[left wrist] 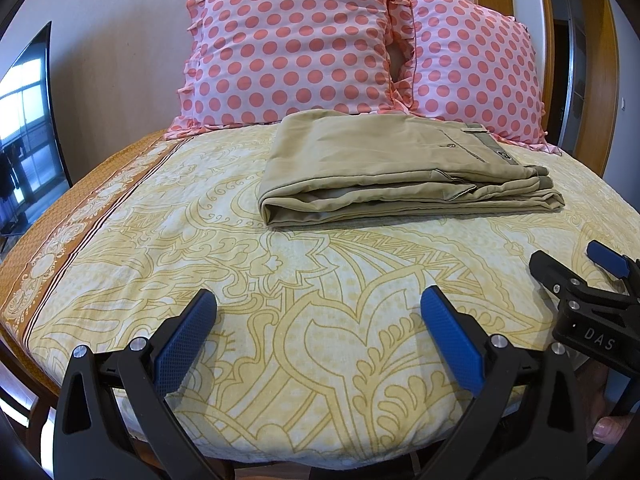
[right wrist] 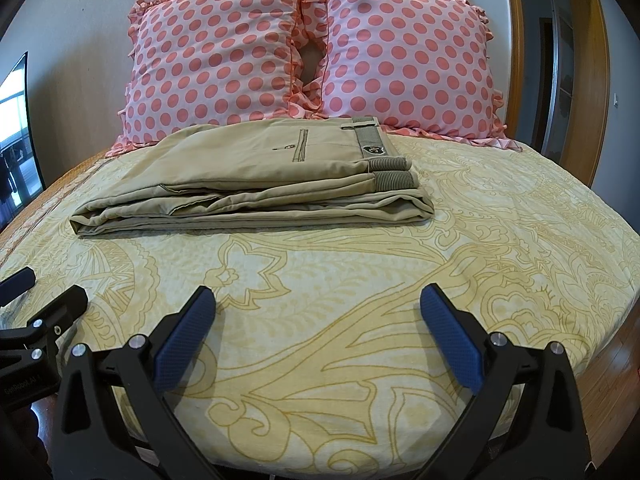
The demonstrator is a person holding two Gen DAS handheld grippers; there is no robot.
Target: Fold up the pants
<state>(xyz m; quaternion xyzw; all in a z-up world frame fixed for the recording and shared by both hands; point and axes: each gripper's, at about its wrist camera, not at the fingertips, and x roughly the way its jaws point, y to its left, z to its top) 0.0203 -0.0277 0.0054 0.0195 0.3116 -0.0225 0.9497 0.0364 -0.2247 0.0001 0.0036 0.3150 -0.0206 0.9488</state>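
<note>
Now folded khaki pants (left wrist: 400, 164) on the bed (left wrist: 280, 280), left claw (left wrist: 318, 336) and right claw (right wrist: 318, 336) both wide open, empty

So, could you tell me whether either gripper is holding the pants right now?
No, the left gripper and right gripper both stand open over the bedsheet, apart from the folded pants.

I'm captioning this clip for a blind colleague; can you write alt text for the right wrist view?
Folded khaki pants lie flat on a yellow patterned bedsheet, in front of two pink polka-dot pillows. The open right gripper hovers empty in the foreground, apart from the pants.
</note>
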